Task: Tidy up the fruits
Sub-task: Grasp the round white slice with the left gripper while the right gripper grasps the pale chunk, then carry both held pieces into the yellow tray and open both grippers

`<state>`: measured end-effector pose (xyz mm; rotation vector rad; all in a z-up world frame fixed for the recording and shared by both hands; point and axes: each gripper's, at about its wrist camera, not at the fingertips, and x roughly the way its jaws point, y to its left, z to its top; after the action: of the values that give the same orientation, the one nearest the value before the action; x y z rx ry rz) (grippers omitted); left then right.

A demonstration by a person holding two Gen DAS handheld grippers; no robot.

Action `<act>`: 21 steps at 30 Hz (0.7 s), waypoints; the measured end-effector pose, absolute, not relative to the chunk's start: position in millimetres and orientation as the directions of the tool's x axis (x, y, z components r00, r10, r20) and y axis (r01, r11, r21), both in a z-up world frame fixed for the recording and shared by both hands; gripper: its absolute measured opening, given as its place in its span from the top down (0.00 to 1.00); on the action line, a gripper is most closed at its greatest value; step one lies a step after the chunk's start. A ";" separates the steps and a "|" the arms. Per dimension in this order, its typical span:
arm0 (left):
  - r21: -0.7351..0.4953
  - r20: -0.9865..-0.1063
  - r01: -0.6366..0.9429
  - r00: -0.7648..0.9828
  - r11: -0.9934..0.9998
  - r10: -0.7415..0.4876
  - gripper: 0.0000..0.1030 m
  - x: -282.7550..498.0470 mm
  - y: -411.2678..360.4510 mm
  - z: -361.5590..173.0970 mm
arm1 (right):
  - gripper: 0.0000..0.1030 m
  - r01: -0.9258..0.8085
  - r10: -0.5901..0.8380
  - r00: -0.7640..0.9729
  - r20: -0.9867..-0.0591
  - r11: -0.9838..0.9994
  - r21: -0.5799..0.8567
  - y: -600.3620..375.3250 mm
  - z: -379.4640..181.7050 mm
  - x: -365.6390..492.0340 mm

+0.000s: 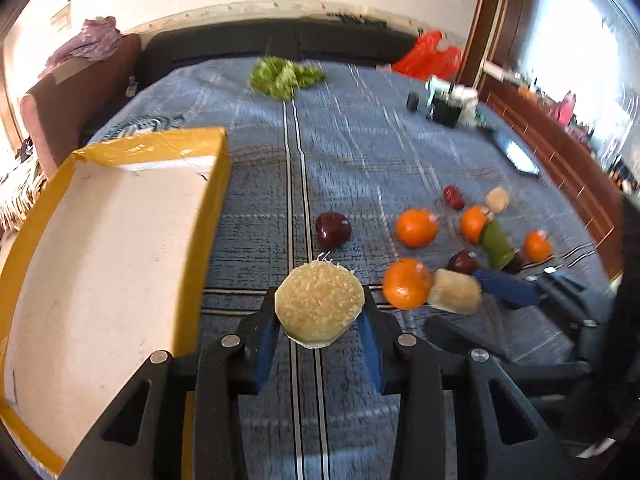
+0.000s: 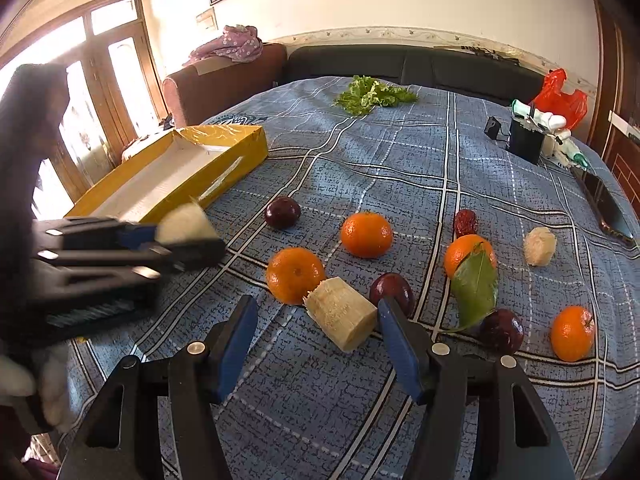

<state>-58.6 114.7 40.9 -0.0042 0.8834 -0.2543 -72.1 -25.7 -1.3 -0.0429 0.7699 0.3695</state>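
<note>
We pinch a cane piece [image 1: 319, 312] in the left jaws; the box [image 1: 120, 184] sits upper left, right jaws spread.

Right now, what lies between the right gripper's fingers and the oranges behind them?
In the right wrist view, a peeled sugarcane piece lies on the bedspread just ahead of the open right gripper, touching the nearest orange.
</note>
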 end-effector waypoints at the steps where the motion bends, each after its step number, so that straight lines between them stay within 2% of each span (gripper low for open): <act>1: -0.117 -0.754 0.213 0.617 0.970 -0.226 0.65 -64.9 119.0 46.0 | 0.35 -0.339 0.302 0.658 -0.690 0.937 0.086 -24.4 -1.5 -72.0; 3: -0.128 -0.740 0.202 0.632 0.971 -0.229 0.65 -72.7 126.9 53.4 | 0.38 -0.326 0.258 0.670 -0.696 0.945 0.037 -18.9 -2.0 -73.7; 5: -0.143 -0.724 0.186 0.650 0.972 -0.231 0.65 -82.3 139.1 60.5 | 0.57 -0.299 0.177 0.691 -0.700 0.953 -0.054 -12.4 -2.8 -74.8; 6: -0.147 -0.718 0.177 0.658 0.973 -0.228 0.65 -86.8 145.6 63.5 | 0.61 -0.290 0.144 0.698 -0.702 0.952 -0.093 -9.9 -3.5 -74.9; 10: -0.171 -0.689 0.134 0.692 0.976 -0.216 0.65 -103.2 174.9 73.3 | 0.68 -0.306 0.139 0.671 -0.729 0.947 -0.101 -13.6 -0.7 -77.4; 12: -0.186 -0.678 0.117 0.703 0.976 -0.213 0.65 -110.6 187.3 76.6 | 0.68 -0.325 0.203 0.638 -0.743 0.946 -0.021 -21.2 6.4 -80.6; 16: -0.212 -0.658 0.082 0.724 0.974 -0.204 0.65 -121.2 212.5 81.1 | 0.67 -0.353 0.254 0.627 -0.736 0.935 0.023 -25.1 19.4 -93.2; 20: -0.238 -0.648 0.065 0.732 0.969 -0.208 0.65 -128.6 226.3 80.8 | 0.67 -0.330 0.204 0.622 -0.756 0.944 -0.016 -19.5 8.6 -86.0; 21: -0.243 -0.647 0.064 0.733 0.968 -0.211 0.65 -129.7 227.3 80.6 | 0.64 -0.318 0.199 0.622 -0.758 0.948 -0.012 -18.8 4.9 -83.0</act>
<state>-129.7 227.3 80.6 -0.2106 0.7346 -0.1522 -83.0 -18.8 4.9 -0.1500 0.8502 0.2983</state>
